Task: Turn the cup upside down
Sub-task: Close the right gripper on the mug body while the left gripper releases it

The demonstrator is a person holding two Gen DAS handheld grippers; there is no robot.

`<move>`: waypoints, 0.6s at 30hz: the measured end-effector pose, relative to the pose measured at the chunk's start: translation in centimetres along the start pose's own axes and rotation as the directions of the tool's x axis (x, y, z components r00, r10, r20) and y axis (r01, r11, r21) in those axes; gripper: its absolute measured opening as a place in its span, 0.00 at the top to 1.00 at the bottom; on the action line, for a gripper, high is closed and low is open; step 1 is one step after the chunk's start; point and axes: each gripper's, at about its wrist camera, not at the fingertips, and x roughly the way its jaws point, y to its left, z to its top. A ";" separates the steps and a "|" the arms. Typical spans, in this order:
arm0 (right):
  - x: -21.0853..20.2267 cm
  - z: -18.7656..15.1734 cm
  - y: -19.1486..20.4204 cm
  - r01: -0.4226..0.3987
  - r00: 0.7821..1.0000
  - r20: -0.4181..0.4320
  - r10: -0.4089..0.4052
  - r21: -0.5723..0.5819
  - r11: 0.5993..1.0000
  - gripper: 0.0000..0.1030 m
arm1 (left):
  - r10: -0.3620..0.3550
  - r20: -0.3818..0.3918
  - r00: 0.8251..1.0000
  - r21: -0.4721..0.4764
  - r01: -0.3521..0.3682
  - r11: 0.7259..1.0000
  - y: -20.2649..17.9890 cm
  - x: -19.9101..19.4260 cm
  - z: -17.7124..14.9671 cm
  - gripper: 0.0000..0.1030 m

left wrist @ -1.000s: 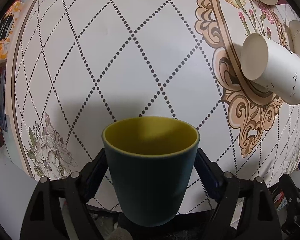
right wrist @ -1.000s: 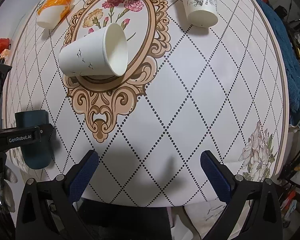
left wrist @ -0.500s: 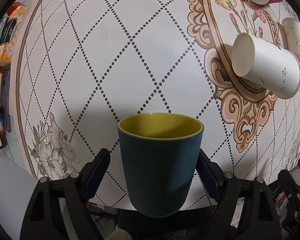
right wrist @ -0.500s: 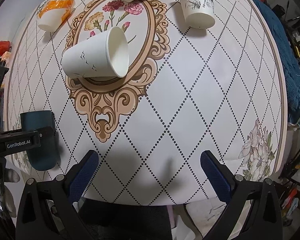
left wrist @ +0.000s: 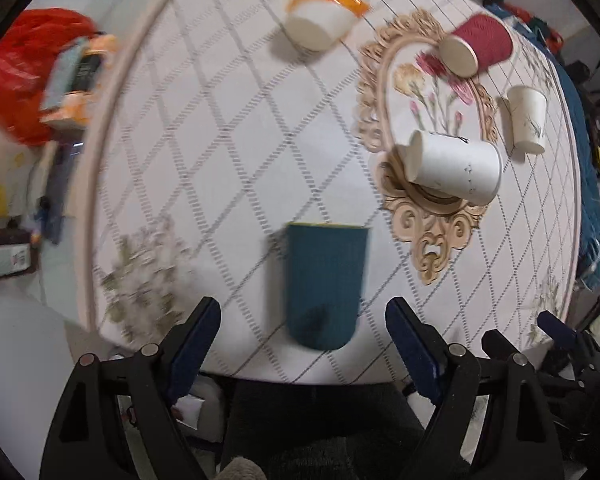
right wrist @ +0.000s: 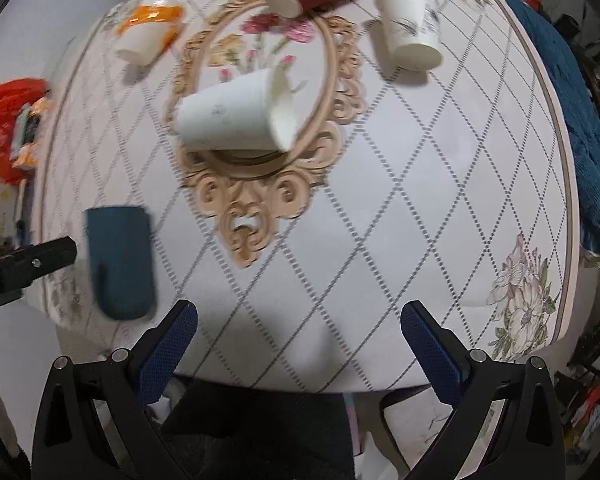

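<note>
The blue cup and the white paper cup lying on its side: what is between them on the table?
In the right wrist view, only bare tablecloth lies between the blue cup and the white paper cup: diamond pattern and the ornate frame's lower scroll.

place: home, dining area
surface (right wrist: 420,208): round, floral cloth with diamond grid
on it: paper cups (right wrist: 410,36), some tipped over
around: red plastic bag (left wrist: 12,76), blue quilted fabric (right wrist: 580,120), floor clutter

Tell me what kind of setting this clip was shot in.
Probably a home room used for data collection: a round table with a floral printed cover, assorted cups such as the teal cup, and household clutter around a red bag.
</note>
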 end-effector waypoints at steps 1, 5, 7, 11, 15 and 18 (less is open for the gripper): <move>-0.3 -0.3 0.6 -0.010 1.000 0.001 0.010 -0.012 1.000 0.00 | 0.017 0.011 1.000 -0.006 -0.017 1.000 0.6 -0.4 -0.4 0.18; -1.7 -1.7 3.3 -0.049 0.999 0.003 0.049 -0.057 0.997 0.00 | 0.081 0.044 0.996 -0.044 -0.079 0.996 4.2 -0.1 -2.1 0.18; -2.1 -2.1 4.7 -0.059 0.998 0.008 0.060 -0.066 0.996 0.00 | 0.093 0.049 0.994 -0.052 -0.090 0.995 5.6 0.5 -2.8 0.18; -3.3 -2.6 7.4 -0.055 0.998 0.033 0.058 -0.082 0.995 0.00 | 0.083 0.048 0.995 -0.060 -0.080 0.995 7.5 0.7 -3.9 0.18; -3.8 -2.5 9.2 -0.044 0.998 0.051 0.048 -0.067 0.997 0.00 | 0.097 0.068 0.993 -0.048 -0.094 0.994 8.5 1.1 -4.3 0.18; -2.5 -1.7 10.2 -0.020 0.999 0.047 0.023 -0.060 0.998 0.00 | 0.115 0.068 0.991 -0.064 -0.111 0.992 9.9 2.4 -4.3 0.18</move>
